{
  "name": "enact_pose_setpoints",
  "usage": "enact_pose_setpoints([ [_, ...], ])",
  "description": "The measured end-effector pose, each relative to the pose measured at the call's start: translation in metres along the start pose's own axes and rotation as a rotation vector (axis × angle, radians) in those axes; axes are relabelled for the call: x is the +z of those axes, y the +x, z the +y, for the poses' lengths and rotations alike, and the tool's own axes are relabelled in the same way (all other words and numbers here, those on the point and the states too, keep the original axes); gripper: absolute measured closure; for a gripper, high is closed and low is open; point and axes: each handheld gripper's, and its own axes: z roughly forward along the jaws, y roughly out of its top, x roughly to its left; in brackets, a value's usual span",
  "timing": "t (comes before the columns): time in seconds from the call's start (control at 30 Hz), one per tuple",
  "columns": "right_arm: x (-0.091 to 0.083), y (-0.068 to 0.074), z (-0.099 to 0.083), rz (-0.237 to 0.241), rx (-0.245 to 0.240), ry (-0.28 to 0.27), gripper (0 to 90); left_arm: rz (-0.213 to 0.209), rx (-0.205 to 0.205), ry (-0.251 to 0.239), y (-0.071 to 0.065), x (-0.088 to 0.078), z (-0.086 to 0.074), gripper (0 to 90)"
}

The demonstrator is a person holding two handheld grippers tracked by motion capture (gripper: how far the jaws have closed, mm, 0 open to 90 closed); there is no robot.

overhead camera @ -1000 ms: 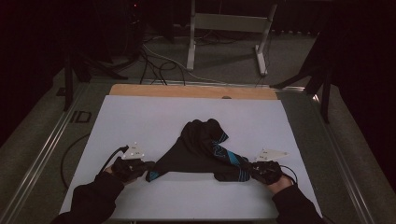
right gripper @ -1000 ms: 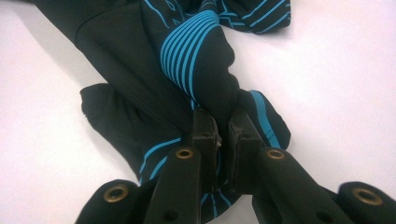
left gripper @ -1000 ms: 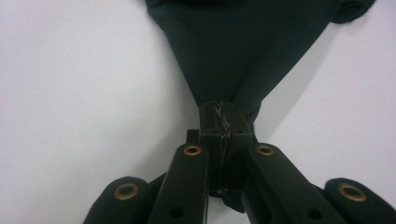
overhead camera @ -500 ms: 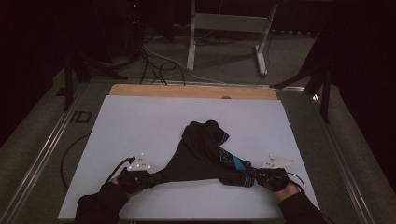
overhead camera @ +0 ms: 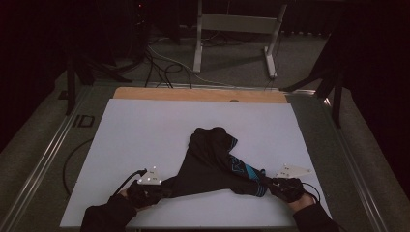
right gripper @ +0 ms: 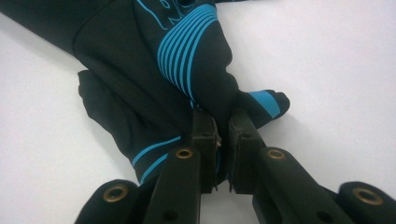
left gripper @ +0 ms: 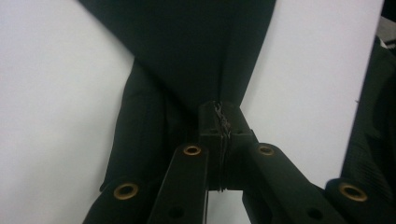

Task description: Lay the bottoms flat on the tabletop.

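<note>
A black garment (overhead camera: 212, 162) with blue stripes lies on the white table sheet (overhead camera: 145, 130), stretched into a triangle between both hands. My left gripper (overhead camera: 164, 186) at the front left is shut on its plain black corner (left gripper: 219, 70), the thin cloth pinched between the pads. At the front right my right gripper (overhead camera: 268, 183) is shut on a bunched corner with blue stripes (right gripper: 196, 51); thick folds sit between its jaws (right gripper: 223, 135). The far end of the garment is heaped at mid-table (overhead camera: 212, 135).
The sheet's front edge (overhead camera: 217, 224) runs just under both hands. A wooden strip (overhead camera: 198, 94) borders the far side. Beyond it stand a metal frame (overhead camera: 237, 29) and floor cables (overhead camera: 164, 63). Metal rails (overhead camera: 43, 159) line the table's left side.
Both hands have pulled the garment corners toward the front edge of the table, dragging the heap nearer and drawing the cloth tighter between them.
</note>
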Motion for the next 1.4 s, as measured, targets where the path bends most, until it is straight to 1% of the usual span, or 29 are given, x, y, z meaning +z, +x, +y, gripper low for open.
enact_pose_setpoints([
  [0.03, 0.000, 0.001, 0.001, -0.001, 0.004, 0.002, 83.4, -0.006, 0.004, 0.003, -0.001, 0.000, 0.001, 90.0],
  [0.07, -0.001, 0.002, 0.002, -0.003, -0.012, -0.001, 83.3, -0.012, 0.002, 0.004, -0.001, -0.001, 0.002, 90.0],
  [0.1, -0.002, 0.003, 0.003, -0.001, -0.007, 0.006, 83.0, -0.017, 0.003, -0.001, -0.001, -0.001, 0.003, 89.9],
  [0.2, -0.003, 0.005, 0.007, -0.020, -0.027, -0.002, 78.2, -0.018, -0.007, -0.016, -0.001, -0.004, 0.006, 86.5],
  [0.23, -0.004, 0.005, 0.009, -0.028, -0.035, -0.001, 75.6, -0.016, -0.013, -0.036, 0.000, -0.006, 0.008, 81.7],
  [0.27, -0.006, 0.006, 0.013, -0.031, -0.038, -0.010, 70.6, -0.007, -0.013, -0.047, 0.000, -0.008, 0.009, 75.7],
  [0.33, -0.010, 0.006, 0.020, -0.030, -0.047, -0.036, 64.2, 0.029, -0.009, -0.060, 0.002, -0.011, 0.015, 61.7],
  [0.37, -0.011, 0.007, 0.023, -0.032, -0.043, -0.042, 59.8, 0.053, -0.002, -0.072, 0.003, -0.014, 0.019, 58.8],
  [0.4, -0.013, 0.007, 0.029, -0.031, -0.048, -0.057, 56.3, 0.061, -0.008, -0.079, 0.004, -0.015, 0.021, 52.9],
  [0.5, -0.016, 0.005, 0.042, -0.032, -0.031, -0.090, 52.9, 0.082, -0.013, -0.095, 0.010, -0.018, 0.032, 48.2],
  [0.53, -0.015, 0.004, 0.048, -0.035, -0.034, -0.104, 52.9, 0.083, -0.017, -0.098, 0.012, -0.017, 0.035, 47.8],
  [0.6, -0.012, 0.004, 0.057, -0.029, -0.037, -0.114, 52.4, 0.093, -0.014, -0.092, 0.018, -0.013, 0.040, 45.7],
  [0.63, -0.012, 0.004, 0.057, -0.029, -0.037, -0.114, 52.4, 0.093, -0.014, -0.092, 0.018, -0.013, 0.040, 45.4],
  [0.67, -0.003, 0.002, 0.067, -0.025, -0.046, -0.111, 52.4, 0.099, -0.040, -0.090, 0.026, -0.005, 0.045, 43.8],
  [0.73, 0.006, 0.002, 0.073, -0.015, -0.012, -0.103, 52.2, 0.105, -0.056, -0.079, 0.033, 0.003, 0.048, 41.9],
  [0.8, 0.018, 0.002, 0.077, 0.006, -0.003, -0.100, 52.0, 0.110, -0.074, -0.068, 0.039, 0.011, 0.050, 41.2],
  [0.83, 0.018, 0.002, 0.077, 0.006, -0.003, -0.100, 52.0, 0.110, -0.074, -0.068, 0.039, 0.011, 0.050, 39.6],
  [0.9, 0.030, 0.002, 0.080, 0.010, 0.011, -0.084, 51.4, 0.120, -0.093, -0.045, 0.047, 0.023, 0.051, 39.3],
  [0.93, 0.040, 0.004, 0.083, 0.020, 0.008, -0.062, 50.9, 0.122, -0.105, -0.037, 0.050, 0.028, 0.051, 39.0],
  [0.97, 0.045, 0.004, 0.084, 0.017, 0.007, -0.047, 50.5, 0.122, -0.115, -0.031, 0.053, 0.032, 0.051, 38.9],
  [1.03, 0.054, 0.006, 0.084, 0.031, 0.002, -0.025, 50.3, 0.127, -0.132, -0.020, 0.058, 0.040, 0.051, 38.5],
  [1.07, 0.060, 0.008, 0.084, 0.026, -0.003, -0.003, 50.3, 0.128, -0.134, -0.014, 0.060, 0.042, 0.052, 38.6],
  [1.1, 0.064, 0.009, 0.083, 0.027, -0.006, 0.011, 50.3, 0.129, -0.144, -0.017, 0.061, 0.046, 0.052, 38.6],
  [1.17, 0.071, 0.010, 0.081, 0.024, -0.003, 0.042, 50.5, 0.106, -0.151, -0.018, 0.063, 0.050, 0.052, 39.6],
  [1.23, 0.077, 0.011, 0.079, 0.009, -0.005, 0.079, 52.6, 0.100, -0.151, -0.009, 0.065, 0.055, 0.053, 42.8],
  [1.27, 0.081, 0.011, 0.077, 0.000, -0.007, 0.098, 54.5, 0.100, -0.150, -0.014, 0.065, 0.056, 0.053, 44.3],
  [1.33, 0.085, 0.011, 0.075, 0.001, -0.011, 0.127, 59.5, 0.089, -0.162, -0.016, 0.066, 0.057, 0.055, 48.9],
  [1.37, 0.086, 0.011, 0.075, -0.005, -0.013, 0.137, 63.1, 0.087, -0.149, -0.011, 0.066, 0.057, 0.055, 51.7],
  [1.4, 0.086, 0.012, 0.075, -0.014, -0.022, 0.145, 71.1, 0.088, -0.152, -0.011, 0.066, 0.058, 0.056, 55.1],
])
